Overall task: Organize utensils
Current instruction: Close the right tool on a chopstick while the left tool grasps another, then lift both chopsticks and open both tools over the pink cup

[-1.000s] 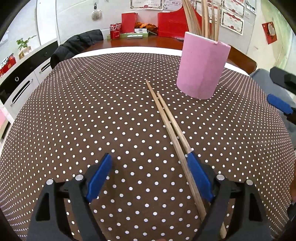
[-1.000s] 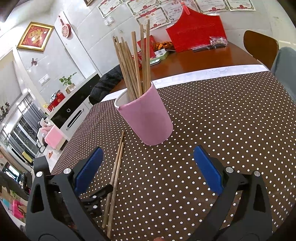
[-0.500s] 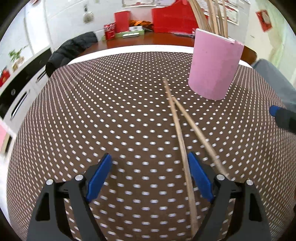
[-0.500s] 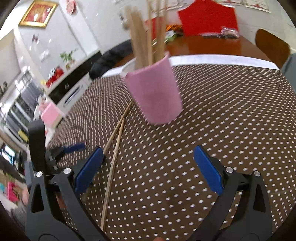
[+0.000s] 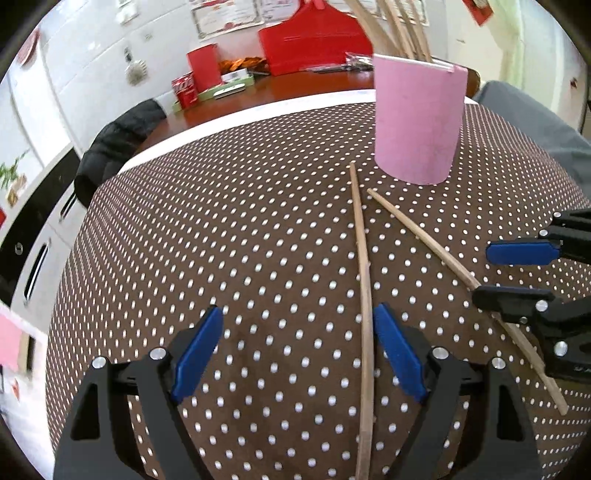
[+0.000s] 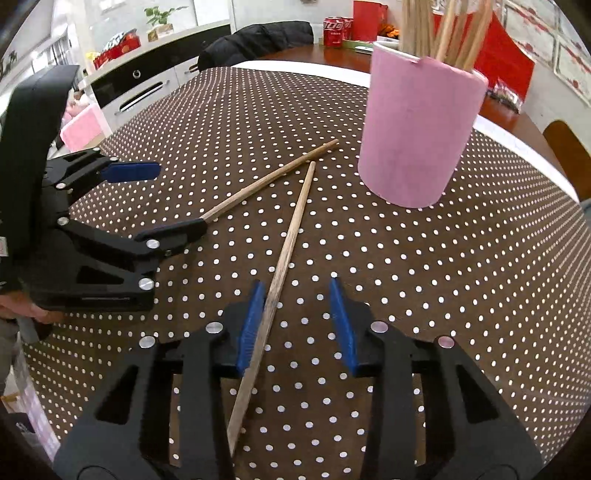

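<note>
Two wooden chopsticks lie splayed on the dotted tablecloth in front of a pink cup [image 5: 417,122] [image 6: 417,136] that holds several more chopsticks [image 6: 443,29]. One loose chopstick [image 5: 364,280] [image 6: 258,184] runs between the fingers of my left gripper [image 5: 298,354] [image 6: 162,201], close beside its right pad; that gripper is open wide. The other chopstick [image 6: 288,247] [image 5: 436,247] lies between the fingers of my right gripper [image 6: 296,326] [image 5: 495,275]. Its jaws are closing: the left pad touches the stick, the right pad stands clear of it.
The brown polka-dot tablecloth [image 5: 221,240] covers the near table. A black jacket [image 5: 122,136] hangs on a chair at its far edge. Red boxes and cans [image 5: 192,79] sit on the wooden table behind. Dark cabinets [image 6: 147,85] line the left wall.
The two chopsticks, side by side before, now lie splayed apart. My right gripper has come down over one of them and its jaws have narrowed. The left gripper shifted sideways and rolled.
</note>
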Motion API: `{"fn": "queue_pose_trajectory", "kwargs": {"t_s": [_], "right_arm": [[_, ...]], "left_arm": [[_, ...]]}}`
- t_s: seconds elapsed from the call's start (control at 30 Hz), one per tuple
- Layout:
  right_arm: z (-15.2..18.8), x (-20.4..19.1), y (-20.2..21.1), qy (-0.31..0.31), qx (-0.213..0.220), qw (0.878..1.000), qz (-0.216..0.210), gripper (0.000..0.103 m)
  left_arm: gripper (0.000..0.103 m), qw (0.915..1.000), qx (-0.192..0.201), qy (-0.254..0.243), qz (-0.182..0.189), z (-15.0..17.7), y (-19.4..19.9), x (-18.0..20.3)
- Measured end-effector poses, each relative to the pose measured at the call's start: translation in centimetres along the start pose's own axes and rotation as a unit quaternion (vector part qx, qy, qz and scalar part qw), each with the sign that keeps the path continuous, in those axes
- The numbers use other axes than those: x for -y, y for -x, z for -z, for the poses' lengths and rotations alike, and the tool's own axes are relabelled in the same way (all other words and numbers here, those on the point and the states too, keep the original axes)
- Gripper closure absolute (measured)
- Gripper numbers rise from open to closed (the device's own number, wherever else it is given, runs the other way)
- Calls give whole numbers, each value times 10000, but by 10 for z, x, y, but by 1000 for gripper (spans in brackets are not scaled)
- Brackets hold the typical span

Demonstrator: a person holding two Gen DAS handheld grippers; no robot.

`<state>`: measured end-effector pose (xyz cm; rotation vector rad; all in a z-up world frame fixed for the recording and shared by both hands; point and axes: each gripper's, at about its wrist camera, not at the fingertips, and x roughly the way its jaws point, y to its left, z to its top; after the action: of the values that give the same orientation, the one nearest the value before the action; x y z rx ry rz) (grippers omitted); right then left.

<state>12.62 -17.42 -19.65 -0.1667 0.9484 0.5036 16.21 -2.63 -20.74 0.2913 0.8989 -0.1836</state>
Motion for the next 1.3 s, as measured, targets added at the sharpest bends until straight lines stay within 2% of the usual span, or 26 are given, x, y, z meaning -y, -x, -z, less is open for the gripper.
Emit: {"fn": "queue_pose_trajectory", "kwargs": {"t_s": [0.1,0.27,0.4,0.47,0.5,0.57,0.6,0.63,0.7,0.8,1.1,1.3], "right_arm": [[-3,5,-1,-145,84,9998,-88,66],[-10,-1,-4,-126,138,9998,-77,66],[-13,-4,-9,-209,237,9995,21,66],[-14,-11,-13,-114,268,9994,182,65],[-15,-14,-14,-29,265,9992,282,66],[-16,-21,-17,125,252,9988,413,74],[-16,-24,-17,176,255,9988,387,80],[-16,-27,-17,223,252,9987,395,88],[-16,-29,-19,253,264,9983,452,93],[-18,-27,-20,195,284,9986,404,96],[-12,-17,-10,-10,393,9990,197,97],[-10,-3,7,-242,662,9975,-100,97]], "left_arm": [[20,9997,-37,-239,-12,-12,-6,5],[21,9993,-153,-340,103,-26,-14,8],[51,9974,-269,-178,650,-33,-19,5],[61,9963,-253,-129,806,-33,-19,5],[70,9959,-244,-123,860,-33,-19,6],[85,9958,-215,-188,874,-29,-16,12],[96,9959,-210,-250,848,-26,-13,17],[96,9963,-192,-277,788,-24,-11,19],[97,9966,-168,-195,781,-21,-10,18],[97,9963,-151,57,842,-16,-9,9],[97,9957,-103,464,794,-7,-6,-10],[97,9939,72,774,781,-4,3,-21]]}}
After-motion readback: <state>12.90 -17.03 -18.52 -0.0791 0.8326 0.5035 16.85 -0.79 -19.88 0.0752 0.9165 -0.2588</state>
